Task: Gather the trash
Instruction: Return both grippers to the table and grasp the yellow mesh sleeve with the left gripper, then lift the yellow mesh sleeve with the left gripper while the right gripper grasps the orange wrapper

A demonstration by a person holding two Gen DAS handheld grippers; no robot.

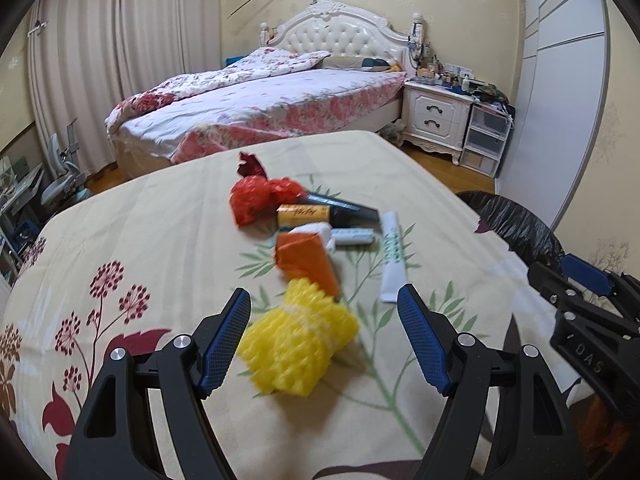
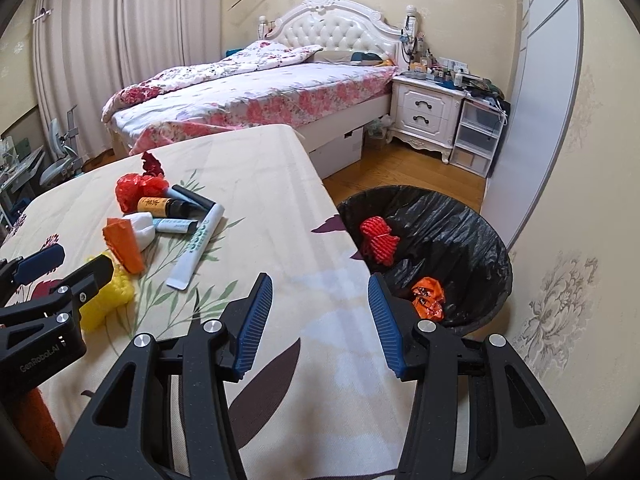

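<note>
Two pieces lie in the bin [image 2: 472, 216]; most trash [image 1: 308, 236] remains on the surface [image 1: 140, 220]. Both tools, left [image 1: 324, 334] and right [image 2: 320, 322], stand apart, empty.

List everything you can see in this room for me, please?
yellow foam net: one, yellow, table, nearest left gripper
orange box: one, orange, behind net
white tube: one, white with green print, table right
red plastic bag: one, red, pile's far end
yellow-labelled bottle: one, yellow and dark, beside bag
black-lined bin: one, black, floor beside table
red mesh wad: one, red, in bin
orange wrapper: one, orange, in bin
bed: one, floral, background
nightstand: one, white, beside bed
left gripper: black, blue pads, open
right gripper: same, open
</note>
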